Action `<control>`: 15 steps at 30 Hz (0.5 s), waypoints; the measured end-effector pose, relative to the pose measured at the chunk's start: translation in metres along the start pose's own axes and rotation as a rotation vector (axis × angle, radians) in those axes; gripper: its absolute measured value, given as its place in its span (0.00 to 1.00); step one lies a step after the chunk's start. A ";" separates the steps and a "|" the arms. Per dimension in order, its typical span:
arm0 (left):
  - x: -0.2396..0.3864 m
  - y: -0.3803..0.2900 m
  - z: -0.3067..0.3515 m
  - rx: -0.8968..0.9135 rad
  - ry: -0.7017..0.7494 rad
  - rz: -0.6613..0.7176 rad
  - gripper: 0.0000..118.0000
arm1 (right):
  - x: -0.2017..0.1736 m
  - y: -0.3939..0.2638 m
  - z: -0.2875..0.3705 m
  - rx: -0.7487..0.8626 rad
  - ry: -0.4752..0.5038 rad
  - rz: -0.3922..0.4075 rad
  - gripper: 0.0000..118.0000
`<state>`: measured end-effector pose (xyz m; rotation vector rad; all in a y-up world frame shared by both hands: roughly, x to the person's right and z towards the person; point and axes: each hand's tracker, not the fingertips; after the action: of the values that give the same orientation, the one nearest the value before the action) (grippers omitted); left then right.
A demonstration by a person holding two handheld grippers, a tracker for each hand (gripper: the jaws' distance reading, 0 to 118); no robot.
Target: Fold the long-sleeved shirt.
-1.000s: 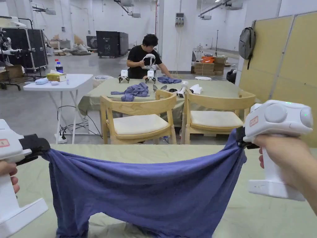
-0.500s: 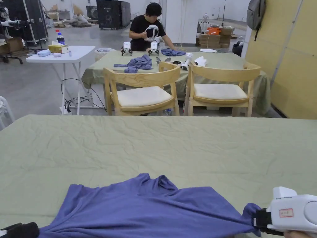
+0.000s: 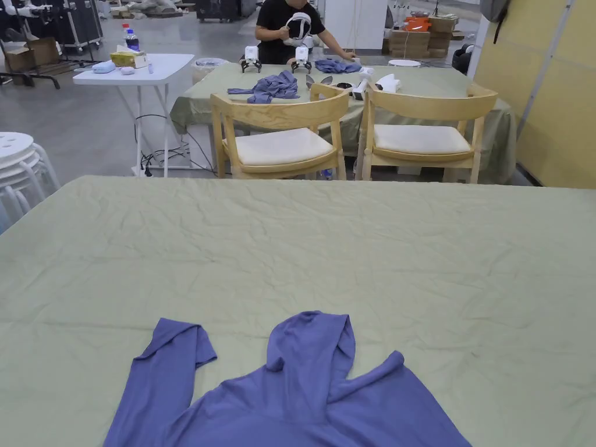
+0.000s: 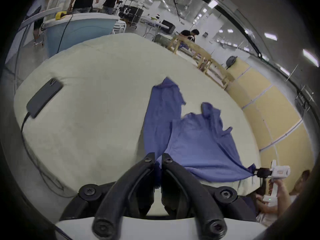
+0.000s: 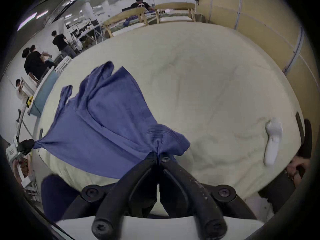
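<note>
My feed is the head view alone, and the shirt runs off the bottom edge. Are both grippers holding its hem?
Observer: Yes. The left gripper is shut on the shirt at one bottom corner.
Operator: And the other one?
Observer: The right gripper is shut on the opposite corner, cloth bunched between its jaws.
Operator: Is the hem on the table?
Observer: No, the hem hangs taut between the grippers, off the near edge of the table.
Operator: Anything else on the cloth?
Observer: A dark phone with a cable lies left of the shirt, apart from it.

shirt (image 3: 291, 401) hem cut off by bottom edge
</note>
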<state>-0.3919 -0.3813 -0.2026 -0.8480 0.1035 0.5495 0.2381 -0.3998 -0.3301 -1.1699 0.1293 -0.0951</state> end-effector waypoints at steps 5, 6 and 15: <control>-0.014 -0.027 -0.013 -0.055 0.031 0.051 0.07 | 0.006 -0.021 -0.011 -0.029 0.021 -0.046 0.15; -0.013 -0.027 -0.016 -0.058 0.040 0.041 0.25 | 0.006 -0.022 -0.012 -0.026 0.023 -0.049 0.48; 0.047 -0.023 0.033 0.088 -0.001 -0.174 0.97 | -0.005 -0.030 0.063 0.243 -0.061 -0.102 0.99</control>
<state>-0.3442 -0.3500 -0.1790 -0.7622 0.0520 0.3798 0.2421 -0.3529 -0.2783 -0.9355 0.0032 -0.1603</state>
